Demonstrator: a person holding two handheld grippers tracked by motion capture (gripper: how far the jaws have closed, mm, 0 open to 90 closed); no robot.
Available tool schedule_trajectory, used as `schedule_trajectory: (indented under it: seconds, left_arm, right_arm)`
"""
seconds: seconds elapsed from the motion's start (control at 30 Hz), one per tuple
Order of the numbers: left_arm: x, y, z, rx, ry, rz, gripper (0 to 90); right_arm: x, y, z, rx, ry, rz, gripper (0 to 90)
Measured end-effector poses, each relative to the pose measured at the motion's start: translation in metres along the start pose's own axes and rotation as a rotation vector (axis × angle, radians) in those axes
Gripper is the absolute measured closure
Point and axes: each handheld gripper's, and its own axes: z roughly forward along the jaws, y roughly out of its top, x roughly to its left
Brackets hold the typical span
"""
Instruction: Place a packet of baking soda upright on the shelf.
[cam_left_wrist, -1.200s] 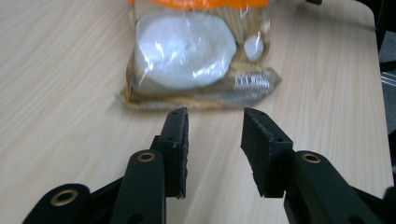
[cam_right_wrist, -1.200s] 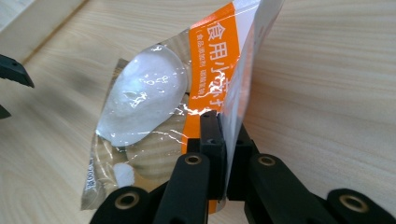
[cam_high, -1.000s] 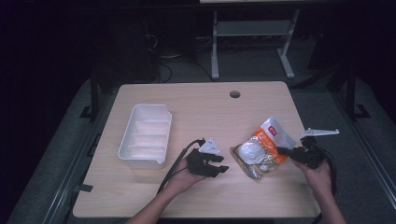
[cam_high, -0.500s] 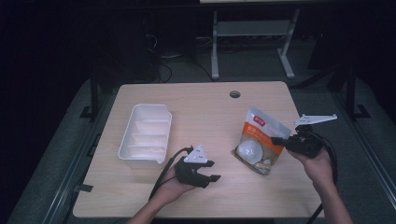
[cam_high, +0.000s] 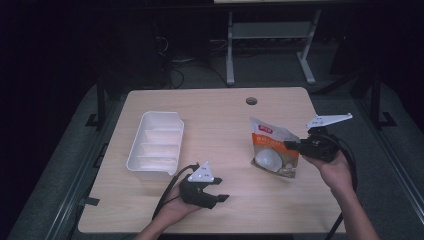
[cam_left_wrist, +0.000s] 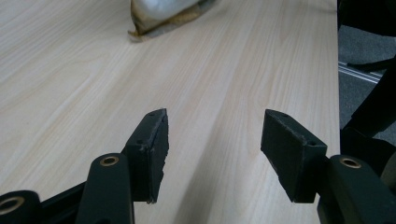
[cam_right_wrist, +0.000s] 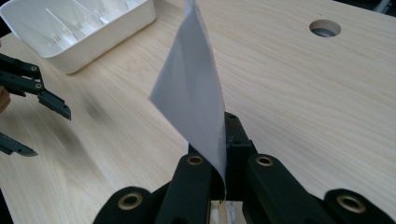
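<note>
- Snack pouch (cam_high: 272, 150): now raised upright off the table (cam_high: 220, 120), pinched by our right gripper (cam_high: 295, 145).
- Left gripper (cam_high: 220, 192): jaws spread, withdrawn (we judge a transfer toward the divided tray (cam_high: 155, 145)).

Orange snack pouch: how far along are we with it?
Done: the right hand-held gripper is shut on the orange snack pouch, raised upright with its bottom at the wooden table. In hand: the lift. Left, probably: placing it in the white divided plastic tray, which holds nothing; the left hand-held gripper is open, idle.
</note>
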Motion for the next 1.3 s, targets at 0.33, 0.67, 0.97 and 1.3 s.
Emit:
schedule_trajectory:
  seconds: [0.33,0.67,0.97,1.3]
  left_arm:
    - [0.000,-0.007,-0.004,-0.017,0.003,-0.004,38.6]
    - [-0.004,-0.008,-0.003,-0.018,-0.003,0.007,36.1]
    - [-0.004,-0.011,-0.001,-0.005,-0.007,0.020,35.2]
    - [-0.006,-0.013,-0.004,-0.002,-0.002,0.032,33.7]
  right_arm:
    - [0.004,0.020,-0.004,-0.002,-0.014,-0.030,89.6]
    - [0.010,0.040,-0.002,-0.007,0.005,-0.045,89.6]
    - [0.028,0.067,0.012,-0.010,0.040,-0.087,89.6]
    - [0.058,0.098,0.035,-0.034,0.102,-0.147,89.6]
